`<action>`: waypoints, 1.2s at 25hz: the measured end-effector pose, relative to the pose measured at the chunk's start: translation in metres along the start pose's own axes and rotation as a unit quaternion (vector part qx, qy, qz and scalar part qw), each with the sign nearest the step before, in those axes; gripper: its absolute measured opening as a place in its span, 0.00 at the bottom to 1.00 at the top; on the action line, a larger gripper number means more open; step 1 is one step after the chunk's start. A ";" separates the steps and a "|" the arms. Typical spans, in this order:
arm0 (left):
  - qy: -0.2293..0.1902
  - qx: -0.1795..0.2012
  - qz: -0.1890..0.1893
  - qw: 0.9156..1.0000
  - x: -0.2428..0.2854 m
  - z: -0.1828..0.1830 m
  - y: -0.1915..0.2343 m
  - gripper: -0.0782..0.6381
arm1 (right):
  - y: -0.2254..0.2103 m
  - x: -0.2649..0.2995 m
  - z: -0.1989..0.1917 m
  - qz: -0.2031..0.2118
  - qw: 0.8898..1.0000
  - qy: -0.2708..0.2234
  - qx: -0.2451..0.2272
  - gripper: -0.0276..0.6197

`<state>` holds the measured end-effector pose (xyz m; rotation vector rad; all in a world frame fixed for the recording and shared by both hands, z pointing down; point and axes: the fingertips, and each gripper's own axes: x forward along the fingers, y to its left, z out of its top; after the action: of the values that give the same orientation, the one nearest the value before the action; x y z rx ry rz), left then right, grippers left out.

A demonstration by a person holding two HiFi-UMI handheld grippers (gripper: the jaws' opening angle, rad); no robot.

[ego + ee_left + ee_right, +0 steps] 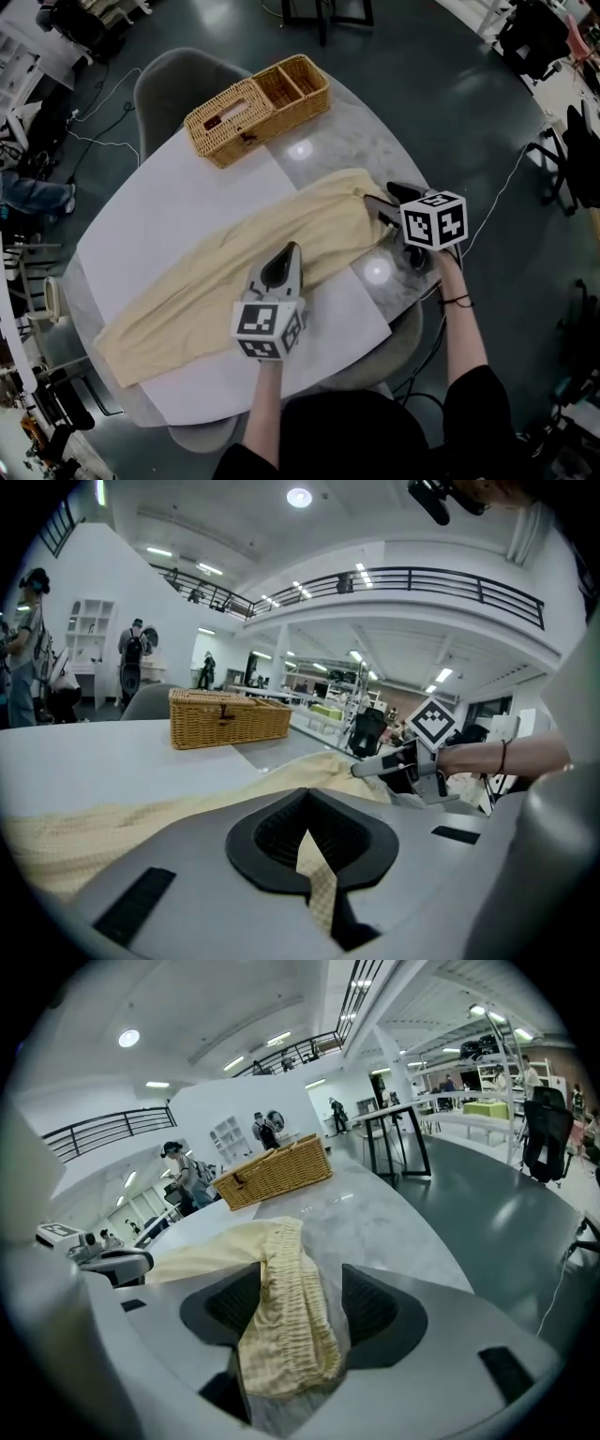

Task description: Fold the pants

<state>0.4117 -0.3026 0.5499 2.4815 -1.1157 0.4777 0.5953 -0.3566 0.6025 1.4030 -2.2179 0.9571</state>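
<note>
A rounded marble counter [328, 141] seen from above, with a large white sheet [159, 216] covering most of it. Pale yellow pants [234, 258] lie stretched diagonally across the sheet, from the near left corner up to the right edge of the counter. A wicker basket [258, 108] sits at the far edge, well apart from the cloth.

The left tool [284, 255] is clenched on the pants about midway along their near edge. A thin wedge of fabric is pinched between its pads, though it is hard to tell how many layers it has caught. The right tool [386, 199] is released, its jaws wide apart. The gathered waistband [281, 1288] lies loose between them without being pressed.

Likely risk: if the right tool closes on only the waistband's outer ruffle, the elastic could slip free when lifted, and the fold would land crooked. A hard pull by the left tool could also drag the pants askew.
</note>
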 end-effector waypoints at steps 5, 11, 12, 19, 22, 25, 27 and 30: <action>0.002 -0.005 0.004 1.000 0.002 -0.003 0.002 0.13 | -0.002 0.010 -0.005 0.035 0.998 0.058 0.006 0.40; 0.003 -0.010 0.009 1.000 0.000 -0.005 0.003 0.13 | 0.002 0.011 -0.010 0.047 0.995 0.088 0.010 0.40; 0.003 -0.010 0.009 1.000 0.001 -0.005 0.002 0.13 | 0.001 0.012 -0.010 0.046 0.995 0.091 0.009 0.40; 0.000 -0.013 0.011 1.000 0.002 -0.005 0.005 0.13 | 0.008 0.015 -0.015 0.065 0.992 0.112 -0.008 0.29; 0.000 -0.015 0.013 1.000 0.001 -0.004 0.006 0.13 | 0.011 0.016 -0.015 0.073 0.991 0.115 -0.010 0.23; -0.002 -0.016 0.014 1.000 -0.001 -0.004 0.006 0.13 | 0.012 0.015 -0.016 0.075 0.991 0.113 -0.007 0.19; -0.003 -0.016 0.016 1.000 -0.003 -0.003 0.006 0.13 | 0.013 0.014 -0.015 0.072 0.991 0.110 -0.003 0.18; -0.005 -0.013 0.018 1.000 -0.008 -0.002 0.007 0.13 | 0.014 0.013 -0.014 0.065 0.992 0.104 0.001 0.16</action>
<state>0.4008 -0.3009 0.5496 2.4474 -1.1659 0.4586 0.5759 -0.3516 0.6151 1.1138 -2.1720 1.0946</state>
